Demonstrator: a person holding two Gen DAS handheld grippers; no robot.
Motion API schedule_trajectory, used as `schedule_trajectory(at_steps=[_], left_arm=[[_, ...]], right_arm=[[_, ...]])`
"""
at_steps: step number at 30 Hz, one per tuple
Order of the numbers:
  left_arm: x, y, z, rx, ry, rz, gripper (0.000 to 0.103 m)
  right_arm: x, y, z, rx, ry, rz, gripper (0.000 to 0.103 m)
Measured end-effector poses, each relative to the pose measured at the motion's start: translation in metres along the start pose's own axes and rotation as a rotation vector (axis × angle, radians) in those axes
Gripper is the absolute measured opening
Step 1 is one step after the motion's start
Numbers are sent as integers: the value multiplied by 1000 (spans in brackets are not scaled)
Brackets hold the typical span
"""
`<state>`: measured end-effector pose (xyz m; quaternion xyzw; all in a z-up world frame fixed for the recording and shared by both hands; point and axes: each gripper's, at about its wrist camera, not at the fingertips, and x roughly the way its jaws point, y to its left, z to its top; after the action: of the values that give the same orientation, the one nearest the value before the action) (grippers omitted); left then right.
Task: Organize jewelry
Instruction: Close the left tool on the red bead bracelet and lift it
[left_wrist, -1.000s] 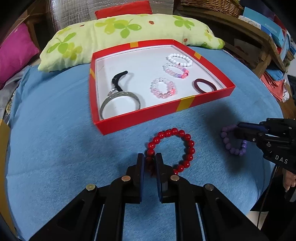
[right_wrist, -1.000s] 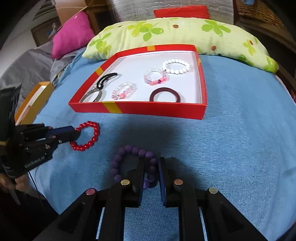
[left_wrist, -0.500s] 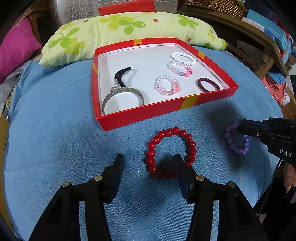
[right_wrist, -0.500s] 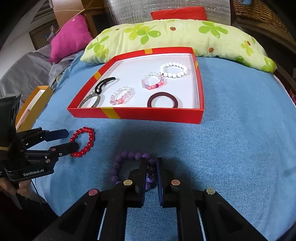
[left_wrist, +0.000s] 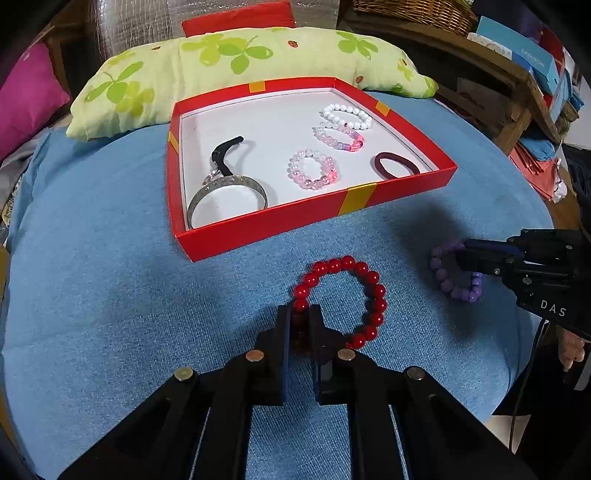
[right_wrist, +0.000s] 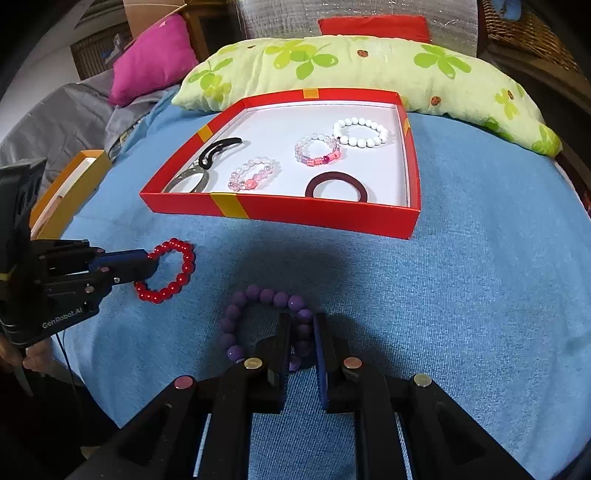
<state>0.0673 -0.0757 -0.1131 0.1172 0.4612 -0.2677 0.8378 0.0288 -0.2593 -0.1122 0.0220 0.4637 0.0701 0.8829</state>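
Note:
My left gripper is shut on the near-left beads of the red bead bracelet, which lies on the blue cloth in front of the red box. My right gripper is shut on the purple bead bracelet, also on the cloth; it shows in the left wrist view too. The red bracelet shows in the right wrist view. The red box holds a silver bangle, a black clip, a maroon hair tie, and pink and white bead bracelets.
A green clover pillow lies behind the box. A magenta cushion and an orange box sit at the left. Wooden shelves stand at the right. The blue cloth drops off at its rounded edges.
My left gripper, shut a second ago, opened wide half a second ago and has now closed on the red bracelet again. My right gripper stayed shut on the purple bracelet.

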Motion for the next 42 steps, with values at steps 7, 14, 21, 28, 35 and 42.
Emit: schedule_trajectory(at_steps=[7,14,21,28,35,42], left_arm=[[-5,1,-1,0,-9,6,10],[-2,4,-2,0,13,39,16],[2,2,-3,19,9,65,49],[6,-3,-1,34,-3,49,17],[2,0,1,4,-20,39,10],[-22,3,3,-13,-89,23,10]], right_arm=[[-8,-9,3,31,-34,-6,11],[-7,-22,5,71,-30,-20,11],[-4,-23,5,74,-10,-7,12],[-2,-23,3,72,-4,-7,12],[-3,-21,2,60,-11,-14,12],[-15,-23,4,68,-62,15,11]])
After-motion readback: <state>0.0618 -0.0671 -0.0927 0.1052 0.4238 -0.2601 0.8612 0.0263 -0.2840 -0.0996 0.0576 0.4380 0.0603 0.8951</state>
